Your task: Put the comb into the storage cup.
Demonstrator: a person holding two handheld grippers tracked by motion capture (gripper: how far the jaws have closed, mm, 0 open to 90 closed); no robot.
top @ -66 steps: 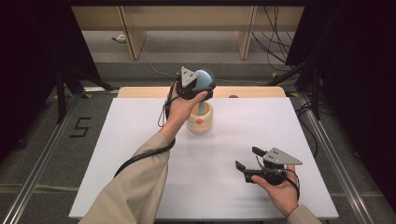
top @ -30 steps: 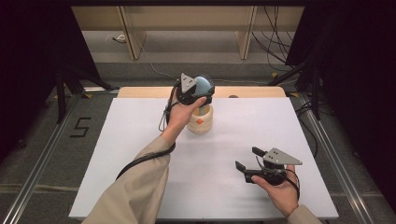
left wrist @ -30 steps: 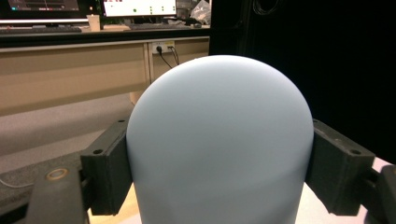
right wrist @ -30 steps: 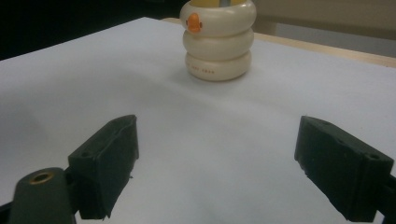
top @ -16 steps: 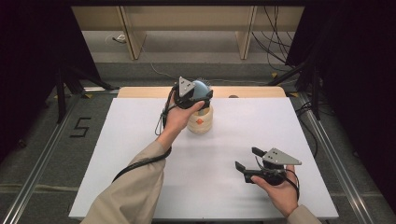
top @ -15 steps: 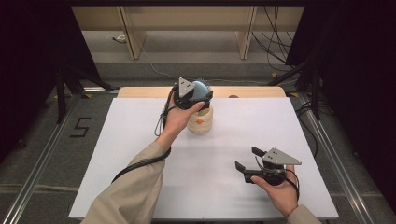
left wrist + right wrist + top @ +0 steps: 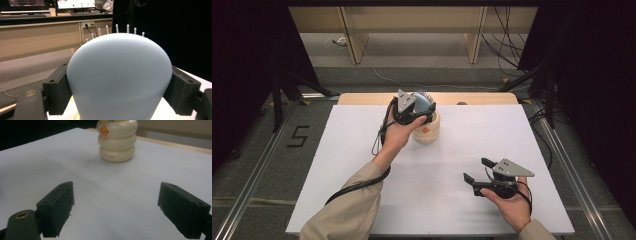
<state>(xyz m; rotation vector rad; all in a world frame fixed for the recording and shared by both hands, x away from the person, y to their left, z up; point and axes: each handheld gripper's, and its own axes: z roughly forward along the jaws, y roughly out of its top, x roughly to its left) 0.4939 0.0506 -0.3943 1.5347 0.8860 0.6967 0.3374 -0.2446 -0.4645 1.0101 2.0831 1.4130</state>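
Nearest the person, well short of the cream ringed holder point(image 7: 428, 131), the right tongs point(image 7: 477, 171) rested low over the white worktop point(image 7: 512, 130), jaws spread wide with nothing between them. Farther off, just above that holder and slightly to its left, the left tongs point(image 7: 424, 112) were clamped on a pale blue brush point(image 7: 422, 102), both pads pressed against its rounded body, its white bristle pins pointing away from the person.

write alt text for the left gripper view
A pale blue brush with white bristle tips along its top sits clamped between the left gripper's two black jaws. Behind it are a beige desk and a dark backdrop.
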